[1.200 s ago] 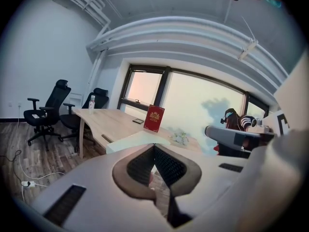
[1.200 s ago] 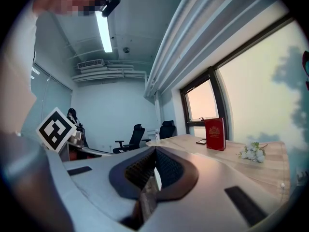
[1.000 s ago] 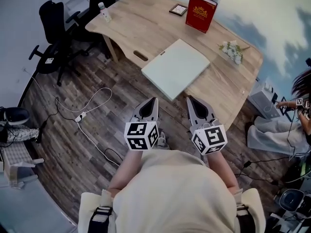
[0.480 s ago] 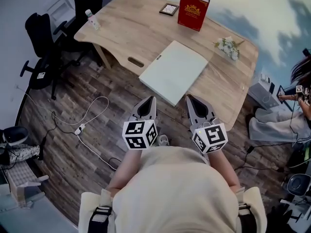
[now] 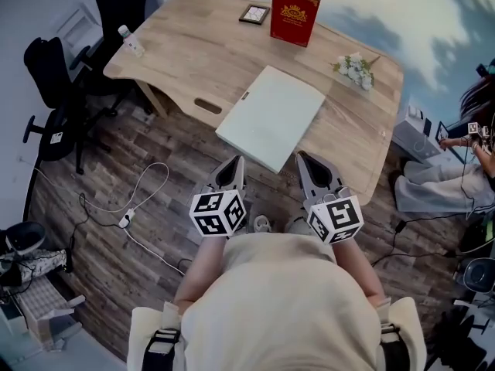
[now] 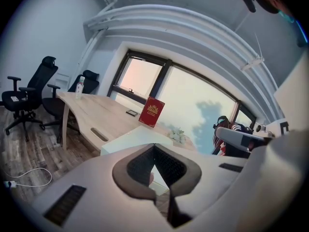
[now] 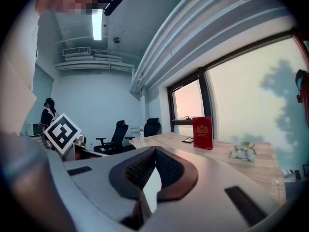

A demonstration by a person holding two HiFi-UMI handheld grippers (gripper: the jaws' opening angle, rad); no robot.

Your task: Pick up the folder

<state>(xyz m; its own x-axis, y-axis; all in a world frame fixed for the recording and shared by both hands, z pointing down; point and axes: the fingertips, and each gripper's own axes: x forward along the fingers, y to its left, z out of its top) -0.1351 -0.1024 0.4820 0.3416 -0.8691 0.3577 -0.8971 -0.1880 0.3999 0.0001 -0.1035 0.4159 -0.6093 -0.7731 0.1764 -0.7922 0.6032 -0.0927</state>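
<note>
The folder is a flat white rectangle lying on the wooden desk, its near corner jutting over the desk's front edge. My left gripper and right gripper are side by side just short of that corner, one on each side, both shut and empty. In the left gripper view the folder lies straight beyond the closed tips of the left gripper. The right gripper points level over the desk, and a white surface shows through the gap below its tips.
On the desk stand a red book, a small framed picture, white flowers and a bottle. Black office chairs stand at the left, with cables on the floor. A person sits at the right.
Both grippers have come forward and slightly down toward the desk. The folder's near corner now lies closer to their tips. The jaws stayed shut.
</note>
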